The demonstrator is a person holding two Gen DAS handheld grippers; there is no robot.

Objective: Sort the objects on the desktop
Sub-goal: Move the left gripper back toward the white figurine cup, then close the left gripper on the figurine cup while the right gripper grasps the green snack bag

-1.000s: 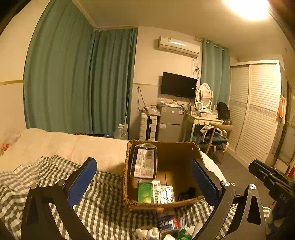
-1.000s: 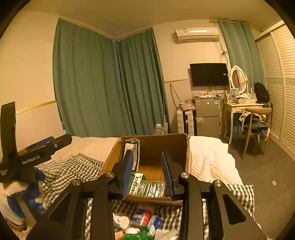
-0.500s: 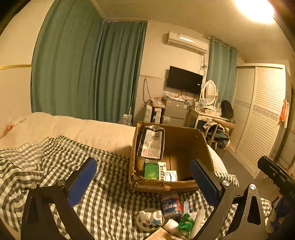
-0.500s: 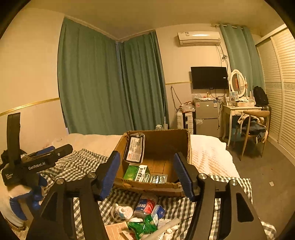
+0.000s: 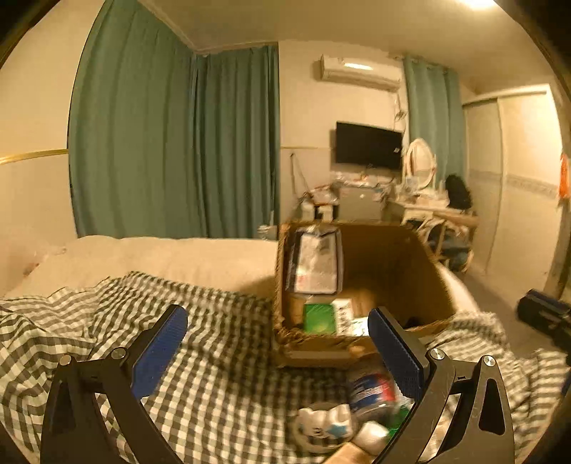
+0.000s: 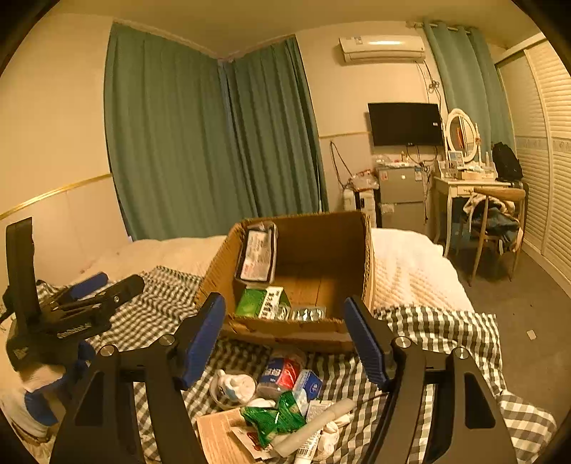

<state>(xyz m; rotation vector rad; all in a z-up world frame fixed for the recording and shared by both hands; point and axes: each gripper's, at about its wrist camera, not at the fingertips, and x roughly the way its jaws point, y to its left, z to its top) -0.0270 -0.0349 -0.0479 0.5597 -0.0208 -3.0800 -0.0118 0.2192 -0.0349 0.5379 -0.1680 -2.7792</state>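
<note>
here both hand-held grippers, left hand-held gripper and right hand-held gripper, gape wide, holding nothing, over the checked bed before the cardboard box.

The room looks dim and yellow. A bright lamp glares at the top right. The left view is blurry. Edges bend round and go black.

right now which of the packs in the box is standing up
The grey-edged pouch, leaning upright against the left wall of the box. The green pack and blister strip lie flat on the floor.
</note>
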